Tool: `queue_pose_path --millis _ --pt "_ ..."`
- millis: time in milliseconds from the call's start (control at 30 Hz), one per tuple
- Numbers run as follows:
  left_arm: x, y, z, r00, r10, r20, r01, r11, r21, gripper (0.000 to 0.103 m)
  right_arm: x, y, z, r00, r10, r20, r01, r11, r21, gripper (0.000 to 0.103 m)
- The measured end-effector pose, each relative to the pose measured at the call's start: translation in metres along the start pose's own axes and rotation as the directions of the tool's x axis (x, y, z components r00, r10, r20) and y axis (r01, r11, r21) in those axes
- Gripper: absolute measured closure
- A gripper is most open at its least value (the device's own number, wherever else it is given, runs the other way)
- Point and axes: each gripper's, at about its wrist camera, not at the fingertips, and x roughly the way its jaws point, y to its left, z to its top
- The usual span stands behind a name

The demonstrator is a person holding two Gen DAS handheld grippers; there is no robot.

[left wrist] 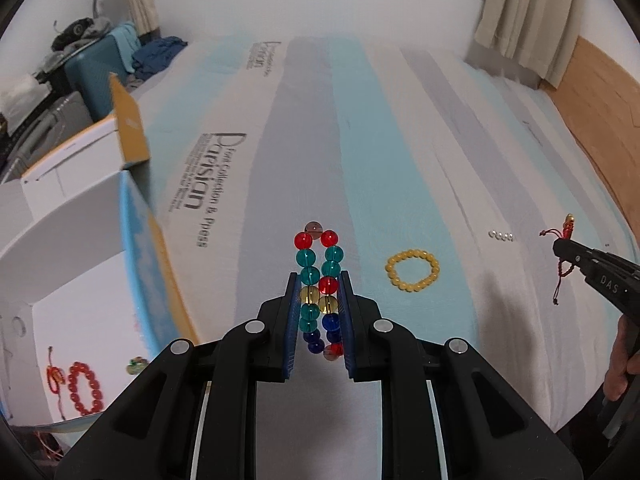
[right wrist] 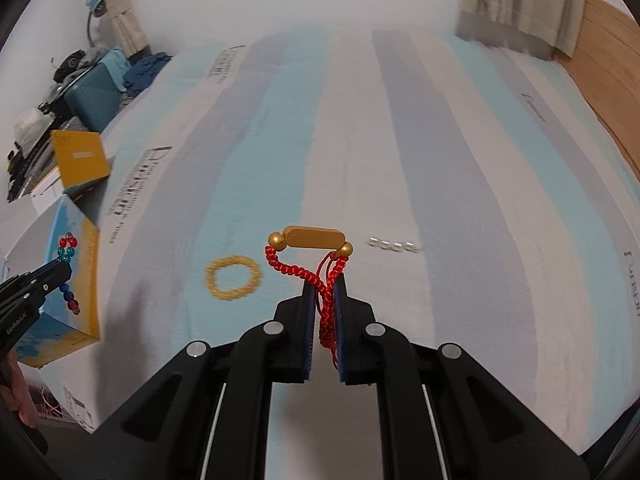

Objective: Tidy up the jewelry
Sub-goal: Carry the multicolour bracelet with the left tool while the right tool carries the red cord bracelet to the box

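Observation:
My left gripper [left wrist: 319, 280] is shut on a multicoloured glass bead bracelet [left wrist: 320, 264], held above the striped bed sheet; it also shows in the right wrist view [right wrist: 68, 256]. My right gripper [right wrist: 324, 280] is shut on a red braided cord bracelet [right wrist: 316, 276] with a gold bar [right wrist: 314, 238]; it shows at the right in the left wrist view [left wrist: 564, 236]. A yellow bead bracelet [left wrist: 412, 271] [right wrist: 233, 277] and a short string of pearls [left wrist: 501, 235] [right wrist: 394, 245] lie on the sheet. An open white box [left wrist: 72, 272] at the left holds a red bead bracelet [left wrist: 85, 388] and a red cord piece [left wrist: 55, 376].
The box [right wrist: 76, 280] has blue and yellow sides and a raised yellow flap [left wrist: 130, 124]. A teal suitcase [left wrist: 100, 68] with clothes and a lamp stands beyond the bed at the far left. A wooden headboard [left wrist: 600, 92] and curtain [left wrist: 524, 12] are at the right.

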Motion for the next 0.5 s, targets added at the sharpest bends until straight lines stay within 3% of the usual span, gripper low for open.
queue_pose_path --millis 500 --pt "-0.074 0.102 -0.01 0.993 0.091 0.081 -0.082 0.991 -0.111 0.086 -0.02 0.143 0.019 0.993 0.114 0.042 -0.106 0.981 -0.163 0.095"
